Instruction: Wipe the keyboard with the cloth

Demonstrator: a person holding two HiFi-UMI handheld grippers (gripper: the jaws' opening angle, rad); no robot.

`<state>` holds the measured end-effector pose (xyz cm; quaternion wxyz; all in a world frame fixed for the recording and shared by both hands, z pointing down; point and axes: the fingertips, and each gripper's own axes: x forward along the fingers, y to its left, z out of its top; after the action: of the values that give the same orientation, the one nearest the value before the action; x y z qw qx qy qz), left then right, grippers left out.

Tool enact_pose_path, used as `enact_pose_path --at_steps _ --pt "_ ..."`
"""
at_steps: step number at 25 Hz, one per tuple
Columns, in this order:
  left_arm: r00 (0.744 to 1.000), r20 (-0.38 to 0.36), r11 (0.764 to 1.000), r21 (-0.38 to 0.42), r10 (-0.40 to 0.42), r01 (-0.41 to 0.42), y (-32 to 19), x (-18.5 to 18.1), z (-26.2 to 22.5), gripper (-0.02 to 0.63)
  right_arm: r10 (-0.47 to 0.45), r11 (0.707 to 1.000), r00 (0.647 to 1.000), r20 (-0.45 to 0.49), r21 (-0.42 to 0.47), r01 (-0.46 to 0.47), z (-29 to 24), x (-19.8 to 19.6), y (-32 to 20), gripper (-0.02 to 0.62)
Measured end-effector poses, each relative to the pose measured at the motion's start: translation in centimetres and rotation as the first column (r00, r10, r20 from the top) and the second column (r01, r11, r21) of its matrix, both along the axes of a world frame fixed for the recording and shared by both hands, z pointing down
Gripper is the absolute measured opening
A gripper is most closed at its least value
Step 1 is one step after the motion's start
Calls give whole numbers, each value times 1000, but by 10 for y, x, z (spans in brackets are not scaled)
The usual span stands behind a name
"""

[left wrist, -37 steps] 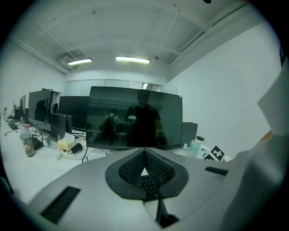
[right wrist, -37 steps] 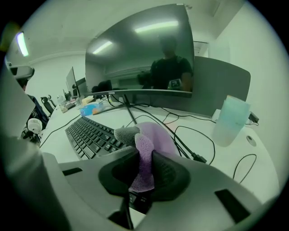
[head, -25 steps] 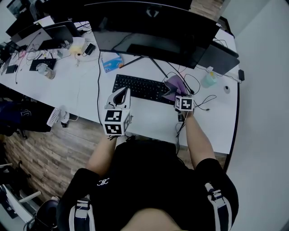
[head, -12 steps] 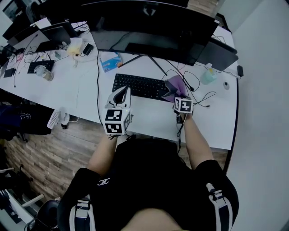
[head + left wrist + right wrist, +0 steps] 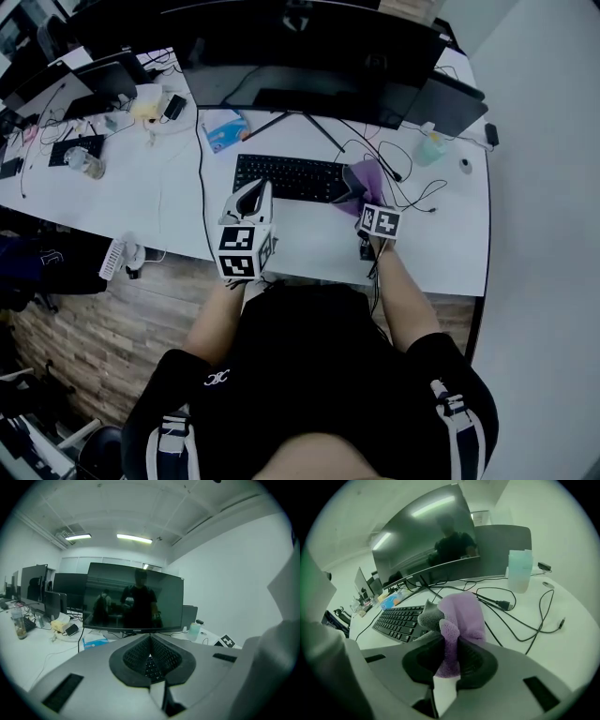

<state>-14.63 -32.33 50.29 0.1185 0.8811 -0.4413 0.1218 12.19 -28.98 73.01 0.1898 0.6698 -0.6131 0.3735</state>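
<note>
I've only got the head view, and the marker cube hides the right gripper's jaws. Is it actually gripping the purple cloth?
Observer: Yes. In the right gripper view, the right gripper is shut on the purple cloth, which bunches up out of the jaws.
Operator: And the left gripper, is it holding anything?
Observer: No. The left gripper has its jaws together at the tips with nothing between them.
Operator: Is there anything close to the cloth I should watch?
Observer: A loose cable plug lies on the desk just right of the cloth, and the keyboard is on the cloth's left.
</note>
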Motion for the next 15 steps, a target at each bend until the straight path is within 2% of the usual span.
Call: enact_pose_path --at_steps 4,15 --pt "1000 3 1000 -2 13 -13 -1 -15 1 12 46 999 999 -12 -6 -46 -1 -5 1 89" --pt "1000 10 1000 14 -26 26 -9 -80 -4 12 -15 1000 999 -36 -7 15 -2 -66 -17 89"
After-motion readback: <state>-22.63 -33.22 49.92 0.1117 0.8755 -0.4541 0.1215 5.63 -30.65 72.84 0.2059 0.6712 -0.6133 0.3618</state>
